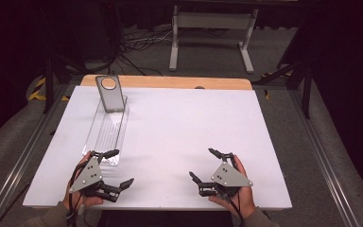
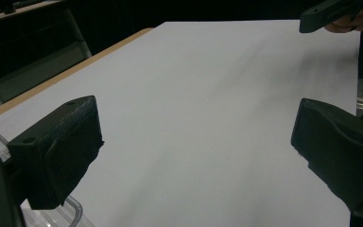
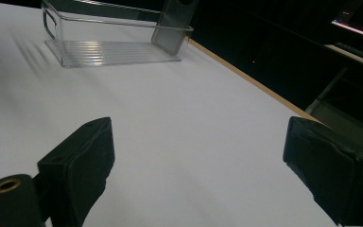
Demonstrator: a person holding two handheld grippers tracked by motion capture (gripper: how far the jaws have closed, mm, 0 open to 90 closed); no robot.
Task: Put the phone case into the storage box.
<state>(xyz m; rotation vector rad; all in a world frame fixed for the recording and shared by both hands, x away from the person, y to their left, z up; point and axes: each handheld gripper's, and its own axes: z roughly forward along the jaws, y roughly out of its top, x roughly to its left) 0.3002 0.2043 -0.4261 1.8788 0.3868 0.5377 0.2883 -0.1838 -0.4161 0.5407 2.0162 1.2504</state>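
Both grippers idle at near table edge, jaws wide, empty: left gripper (image 1: 115, 169) just beside near end of clear tray (image 1: 105, 134), right gripper (image 1: 207, 164) well apart. Grey phone (image 1: 110, 93), probably a phone, leans upright in tray's far end. Nothing grasped; all work left.

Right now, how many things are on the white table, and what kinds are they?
Clear plastic bins: 1
Grey phones, leaning in the bin's far end: 1
Grippers, left gripper and right gripper, both open: 2
Total: 4
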